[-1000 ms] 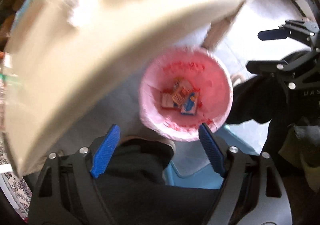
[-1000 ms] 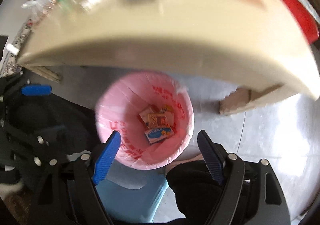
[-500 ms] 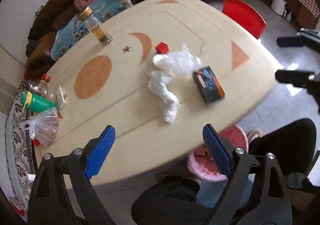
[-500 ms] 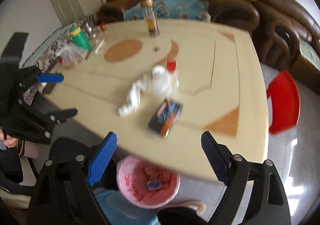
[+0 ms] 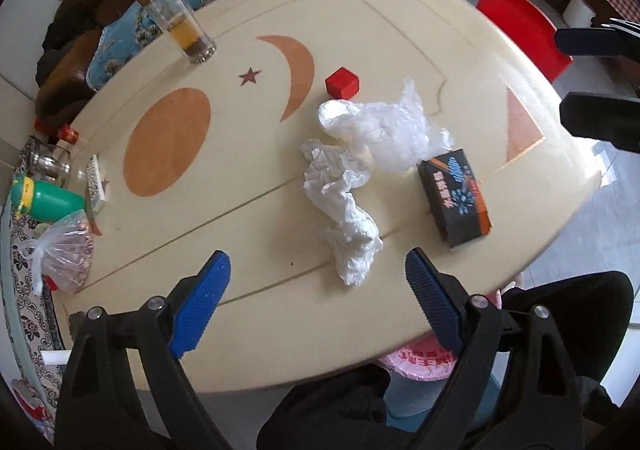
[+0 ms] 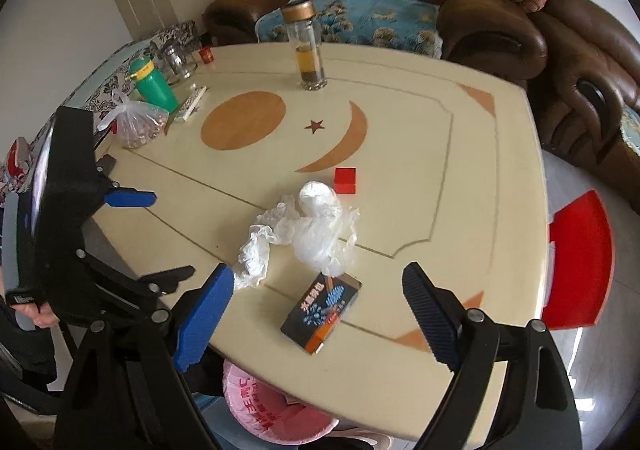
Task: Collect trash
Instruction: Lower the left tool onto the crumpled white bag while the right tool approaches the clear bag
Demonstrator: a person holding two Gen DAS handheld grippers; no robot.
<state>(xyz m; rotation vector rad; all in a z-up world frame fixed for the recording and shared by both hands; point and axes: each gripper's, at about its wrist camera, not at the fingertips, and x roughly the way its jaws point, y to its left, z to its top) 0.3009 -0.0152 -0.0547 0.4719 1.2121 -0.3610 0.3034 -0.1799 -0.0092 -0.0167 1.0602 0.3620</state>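
Fingers of the left gripper point(image 5: 318, 274) and right gripper point(image 6: 316, 286) spread, nothing between, above crumpled tissue point(image 5: 344, 210).

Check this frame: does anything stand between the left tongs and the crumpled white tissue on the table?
Nothing visible does. The left tongs are open and empty above the table, and the crumpled white tissue lies just ahead of them on bare tabletop. The clear plastic wrap and dark box sit beyond and to its right.
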